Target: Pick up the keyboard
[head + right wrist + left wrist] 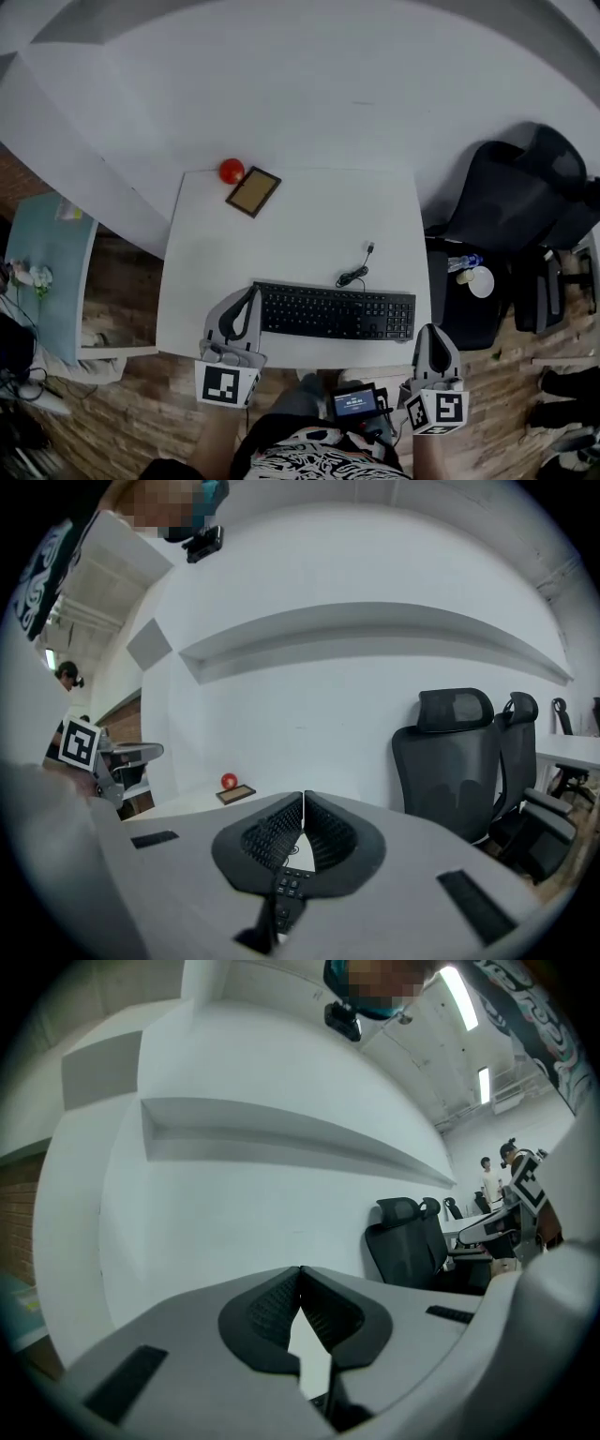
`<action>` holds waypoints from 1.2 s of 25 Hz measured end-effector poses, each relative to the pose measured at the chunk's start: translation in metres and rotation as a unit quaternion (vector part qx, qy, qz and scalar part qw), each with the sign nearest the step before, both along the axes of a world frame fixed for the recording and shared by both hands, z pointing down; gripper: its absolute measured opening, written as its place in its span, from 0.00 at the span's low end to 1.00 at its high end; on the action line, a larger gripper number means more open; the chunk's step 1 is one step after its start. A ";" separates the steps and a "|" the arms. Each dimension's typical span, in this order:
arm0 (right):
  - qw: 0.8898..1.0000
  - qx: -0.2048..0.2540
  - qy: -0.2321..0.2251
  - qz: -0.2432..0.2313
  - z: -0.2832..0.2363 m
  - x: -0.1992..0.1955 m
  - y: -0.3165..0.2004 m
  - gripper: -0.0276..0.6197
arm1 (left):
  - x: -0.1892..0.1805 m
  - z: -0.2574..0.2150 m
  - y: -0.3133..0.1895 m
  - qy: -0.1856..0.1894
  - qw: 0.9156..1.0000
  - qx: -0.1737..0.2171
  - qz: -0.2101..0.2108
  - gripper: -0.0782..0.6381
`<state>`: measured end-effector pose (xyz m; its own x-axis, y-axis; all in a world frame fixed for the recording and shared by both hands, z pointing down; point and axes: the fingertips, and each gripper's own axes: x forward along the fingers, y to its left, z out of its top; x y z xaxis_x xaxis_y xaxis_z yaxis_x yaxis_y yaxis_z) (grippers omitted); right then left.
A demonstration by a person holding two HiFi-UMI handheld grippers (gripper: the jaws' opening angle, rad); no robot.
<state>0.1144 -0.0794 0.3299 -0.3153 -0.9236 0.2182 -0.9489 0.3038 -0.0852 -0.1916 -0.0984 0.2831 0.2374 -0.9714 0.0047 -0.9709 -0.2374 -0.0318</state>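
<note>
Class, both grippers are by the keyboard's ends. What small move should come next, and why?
Probably open both: the left gripper and right gripper flank the keyboard with jaws shut and empty, so neither can take hold of it yet.

Head view steeply down over table (281,239), gripper views low, sharing chair (405,1241) (452,752)

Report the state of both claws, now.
Left claw: closed, nothing between its jaws.
Right claw: closed, nothing between its jaws.
</note>
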 end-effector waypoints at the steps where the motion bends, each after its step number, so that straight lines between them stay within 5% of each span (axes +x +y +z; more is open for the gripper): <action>1: 1.000 0.003 0.009 -0.004 0.002 0.000 -0.001 0.09 | -0.006 0.003 0.001 0.008 1.000 -0.002 -0.012 0.13; 7: 0.997 0.028 0.070 -0.027 -0.003 0.020 -0.036 0.09 | -0.008 0.041 -0.022 -0.056 0.997 -0.054 -0.008 0.13; 12: 0.999 0.022 0.039 0.000 0.003 0.053 -0.070 0.09 | -0.012 0.043 -0.037 -0.059 0.996 -0.065 -0.029 0.13; 21: 0.999 -0.042 0.002 0.013 0.034 0.053 -0.094 0.09 | -0.020 0.057 -0.068 -0.064 0.993 -0.091 -0.039 0.13; 30: 0.994 -0.101 -0.017 -0.029 0.094 0.032 -0.120 0.09 | -0.046 0.130 -0.090 -0.049 0.985 -0.154 -0.058 0.13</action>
